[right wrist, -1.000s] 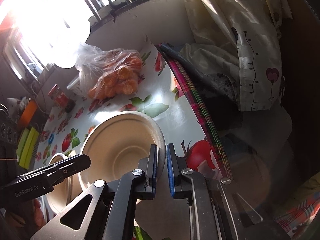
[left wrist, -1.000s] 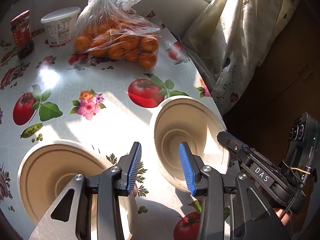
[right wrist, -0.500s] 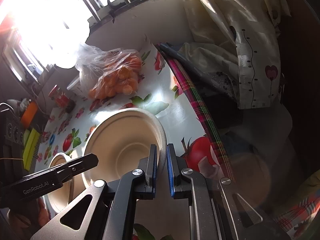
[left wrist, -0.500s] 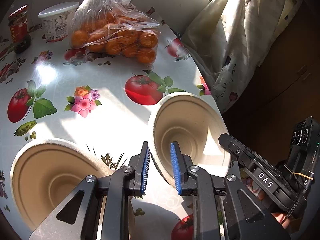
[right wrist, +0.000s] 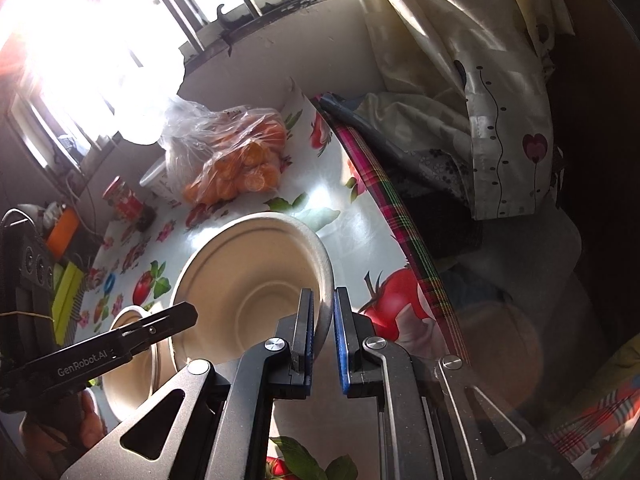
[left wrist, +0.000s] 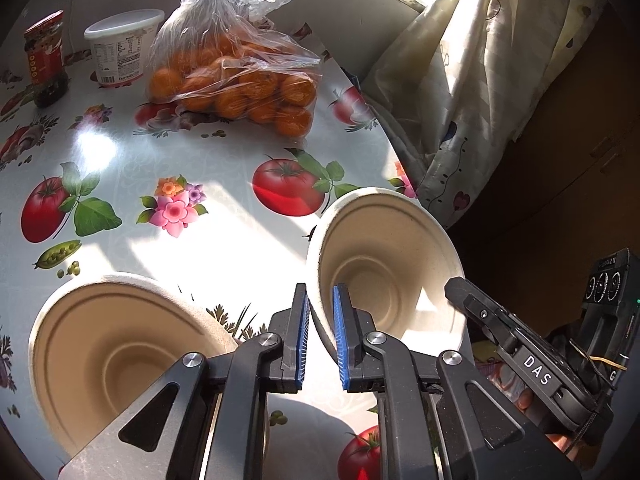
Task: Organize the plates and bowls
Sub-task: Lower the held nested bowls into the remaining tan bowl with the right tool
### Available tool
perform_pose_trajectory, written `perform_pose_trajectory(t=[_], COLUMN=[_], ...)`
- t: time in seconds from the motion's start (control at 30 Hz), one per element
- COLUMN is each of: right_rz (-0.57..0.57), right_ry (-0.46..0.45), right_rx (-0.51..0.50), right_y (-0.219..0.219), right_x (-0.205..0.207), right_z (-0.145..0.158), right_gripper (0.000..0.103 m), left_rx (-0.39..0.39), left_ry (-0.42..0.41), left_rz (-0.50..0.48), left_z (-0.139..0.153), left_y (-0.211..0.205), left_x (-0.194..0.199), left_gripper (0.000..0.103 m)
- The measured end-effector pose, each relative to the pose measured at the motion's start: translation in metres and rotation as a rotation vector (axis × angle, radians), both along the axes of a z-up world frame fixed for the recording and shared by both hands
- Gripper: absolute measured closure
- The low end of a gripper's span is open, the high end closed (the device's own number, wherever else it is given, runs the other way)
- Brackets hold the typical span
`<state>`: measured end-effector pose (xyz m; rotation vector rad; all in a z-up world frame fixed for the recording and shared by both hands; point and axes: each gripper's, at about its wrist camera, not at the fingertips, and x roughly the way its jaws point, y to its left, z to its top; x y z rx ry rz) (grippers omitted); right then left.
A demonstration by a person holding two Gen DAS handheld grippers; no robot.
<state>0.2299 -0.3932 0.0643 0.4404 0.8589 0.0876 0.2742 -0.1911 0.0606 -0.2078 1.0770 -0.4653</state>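
Observation:
Two beige paper bowls are on the fruit-print table. One bowl (left wrist: pixel 380 264) (right wrist: pixel 248 280) is tilted, its opening facing the cameras, near the table's right edge. My left gripper (left wrist: pixel 319 292) has its jaws closing, and the blue pads press on that bowl's near left rim. My right gripper (right wrist: pixel 323 292) is shut on the opposite rim. In the left wrist view the right gripper (left wrist: pixel 456 292) reaches in from the right. In the right wrist view the left gripper (right wrist: pixel 188 312) comes in from the left. The second bowl (left wrist: pixel 112 352) (right wrist: pixel 128 368) sits upright to the left, untouched.
A clear bag of oranges (left wrist: pixel 240 80), a white tub (left wrist: pixel 120 48) and a red-lidded jar (left wrist: pixel 46 60) stand at the back of the table (left wrist: pixel 160 152). A pale curtain (left wrist: pixel 480 80) hangs past the right edge. Green and orange items (right wrist: pixel 66 248) lie far left.
The left gripper's jaws came together from wide apart onto the tilted bowl's rim. The right gripper kept its hold on the other rim, and neither hand shifted much.

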Motion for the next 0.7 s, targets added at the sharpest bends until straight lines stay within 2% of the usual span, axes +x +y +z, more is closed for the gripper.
perform_pose_trajectory(t=[0.37,0.7], right_rz=[0.024,0.074], right_ry=[-0.046,-0.076], right_rx=[-0.01,0.0], right_y=[0.017,0.045], right_x=[-0.018,-0.028], right_z=[0.028,0.047], right_gripper=[0.093,0.093], left_rx=[-0.016,-0.032], left_ry=[-0.032,-0.064], left_rz=[0.018,0.064], left_z=[0.02,0.039], left_y=[0.017,0.049], left_x=[-0.019,-0.039], left_gripper=[0.091,0.091])
